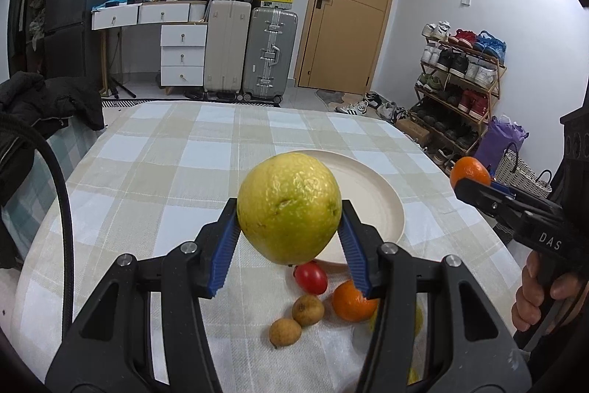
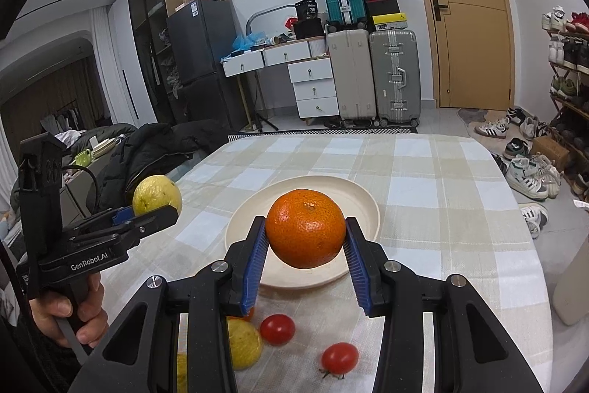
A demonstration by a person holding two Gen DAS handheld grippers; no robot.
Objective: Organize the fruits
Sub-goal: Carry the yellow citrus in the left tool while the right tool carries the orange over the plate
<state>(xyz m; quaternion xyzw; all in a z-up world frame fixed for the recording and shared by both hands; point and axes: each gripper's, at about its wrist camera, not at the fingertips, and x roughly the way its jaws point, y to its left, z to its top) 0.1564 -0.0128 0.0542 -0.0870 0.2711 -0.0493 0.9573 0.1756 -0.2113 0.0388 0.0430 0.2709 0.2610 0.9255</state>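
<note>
The left gripper (image 1: pixel 289 238) clenched a guava (image 1: pixel 289 207) in its jaws; the right gripper (image 2: pixel 306 247) clenched a mandarin (image 2: pixel 305 228). Both fruits hung above the bench (image 2: pixel 441 209), the bare plate (image 2: pixel 362 199) just beyond.

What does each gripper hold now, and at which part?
The left gripper clamps the yellow-green citrus fruit by its two opposite sides. The right gripper clamps the orange the same way.

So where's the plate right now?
The plate sits empty on the checked tablecloth, just beyond the orange held in the right gripper.
</note>
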